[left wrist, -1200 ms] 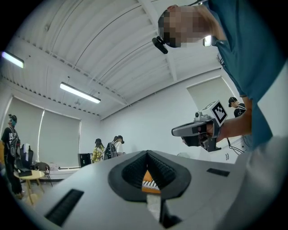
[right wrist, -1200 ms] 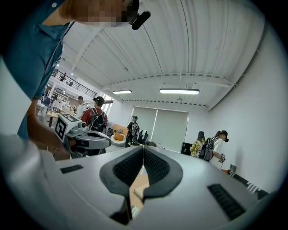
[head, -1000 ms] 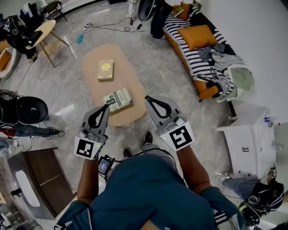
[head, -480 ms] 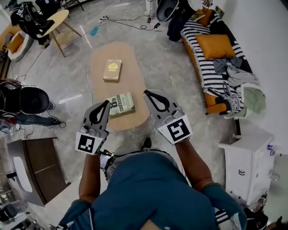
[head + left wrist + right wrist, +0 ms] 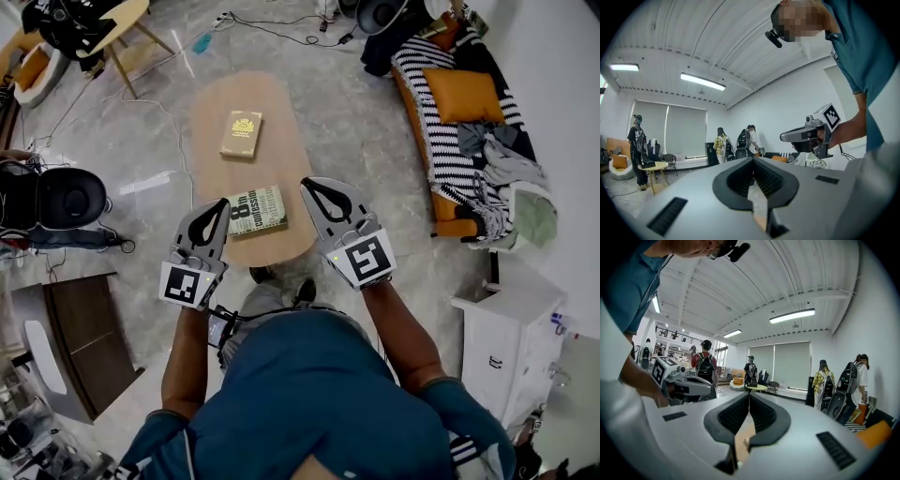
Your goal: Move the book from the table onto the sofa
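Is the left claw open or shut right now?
Shut: the left claw shows its jaws meeting at the tips, with nothing between them.

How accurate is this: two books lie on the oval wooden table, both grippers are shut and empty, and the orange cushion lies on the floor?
The cushion's place is wrong: the orange cushion lies on the striped sofa, as the head view shows. The rest stands.
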A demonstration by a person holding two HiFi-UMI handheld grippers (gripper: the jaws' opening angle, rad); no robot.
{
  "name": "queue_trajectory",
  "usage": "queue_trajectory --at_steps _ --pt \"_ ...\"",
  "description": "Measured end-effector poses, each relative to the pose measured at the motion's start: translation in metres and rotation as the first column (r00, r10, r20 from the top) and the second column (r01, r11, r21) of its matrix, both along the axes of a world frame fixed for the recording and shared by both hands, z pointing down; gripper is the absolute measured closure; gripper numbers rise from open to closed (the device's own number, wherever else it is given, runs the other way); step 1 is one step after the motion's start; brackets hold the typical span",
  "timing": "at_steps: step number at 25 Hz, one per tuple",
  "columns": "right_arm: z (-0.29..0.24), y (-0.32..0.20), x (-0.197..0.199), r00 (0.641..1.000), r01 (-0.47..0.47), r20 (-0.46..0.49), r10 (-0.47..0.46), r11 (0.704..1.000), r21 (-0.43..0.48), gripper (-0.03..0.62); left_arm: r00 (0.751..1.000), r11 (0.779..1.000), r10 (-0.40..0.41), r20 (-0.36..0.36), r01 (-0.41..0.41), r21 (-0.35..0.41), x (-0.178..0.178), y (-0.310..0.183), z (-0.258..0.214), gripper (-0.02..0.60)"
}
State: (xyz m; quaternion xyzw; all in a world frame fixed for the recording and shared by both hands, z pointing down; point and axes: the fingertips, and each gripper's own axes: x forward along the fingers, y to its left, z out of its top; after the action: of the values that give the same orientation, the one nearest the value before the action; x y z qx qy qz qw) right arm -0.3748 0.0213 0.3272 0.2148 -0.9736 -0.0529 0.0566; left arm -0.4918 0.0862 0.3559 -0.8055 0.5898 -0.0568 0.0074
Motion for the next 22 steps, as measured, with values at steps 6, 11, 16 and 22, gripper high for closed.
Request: queue_trajectory --at_steps 6,11,16,22 --pt "0.031 -0.022 -0.039 0.998 -0.04 -0.046 0.039 0.999 -0.014 0.58 0.999 0.999 0.016 -0.031 -0.017 -0.033 -0.052 -0.028 0.03 0.578" --pt "0.062 -0.044 -0.072 0.994 -0.066 -0.085 0.062 0.997 -0.051 0.579 0.998 0.996 0.044 -0.055 -0.048 -0.07 -0.082 -0.052 0.062 0.577" --pt "0.102 -0.061 -0.088 0.995 -0.062 -0.089 0.052 0.991 -0.115 0.579 0.997 0.988 0.024 -0.079 -0.036 -0.152 -0.097 -0.066 0.1 0.577" --pt "0.173 -0.086 -0.102 0.992 -0.028 -0.129 0.0 0.976 -0.216 0.579 0.993 0.959 -0.036 -0.116 0.002 -0.282 -0.107 -0.084 0.161 0.575"
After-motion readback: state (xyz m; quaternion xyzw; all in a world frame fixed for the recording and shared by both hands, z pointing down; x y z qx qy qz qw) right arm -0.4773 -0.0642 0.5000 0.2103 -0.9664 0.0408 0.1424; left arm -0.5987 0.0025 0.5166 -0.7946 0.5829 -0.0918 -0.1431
